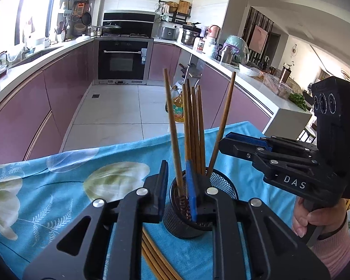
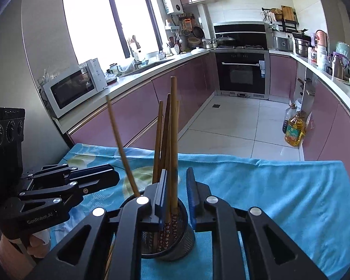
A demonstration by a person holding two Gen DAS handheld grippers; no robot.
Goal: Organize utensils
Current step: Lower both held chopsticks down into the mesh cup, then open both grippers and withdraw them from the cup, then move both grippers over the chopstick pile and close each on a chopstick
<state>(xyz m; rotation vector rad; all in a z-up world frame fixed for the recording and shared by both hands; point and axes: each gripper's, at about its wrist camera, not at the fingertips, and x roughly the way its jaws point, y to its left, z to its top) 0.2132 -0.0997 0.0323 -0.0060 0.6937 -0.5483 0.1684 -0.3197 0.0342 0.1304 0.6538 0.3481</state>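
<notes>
In the left wrist view, the left gripper (image 1: 177, 186) has its fingers slightly parted around one chopstick (image 1: 172, 130), apparently not pinching it, above the mesh cup (image 1: 221, 184) on the blue-clothed surface (image 1: 58, 186); loose chopsticks (image 1: 156, 256) lie at its near edge. In the right wrist view, the right gripper (image 2: 177, 189) likewise stands slightly open astride another chopstick (image 2: 173, 144) in the cup.

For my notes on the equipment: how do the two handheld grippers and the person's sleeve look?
Both grippers, left gripper and right gripper, are black plastic linkages with silver rivets and blue finger pads. White lettering marks their bodies. The sleeve is pink knit.
</notes>
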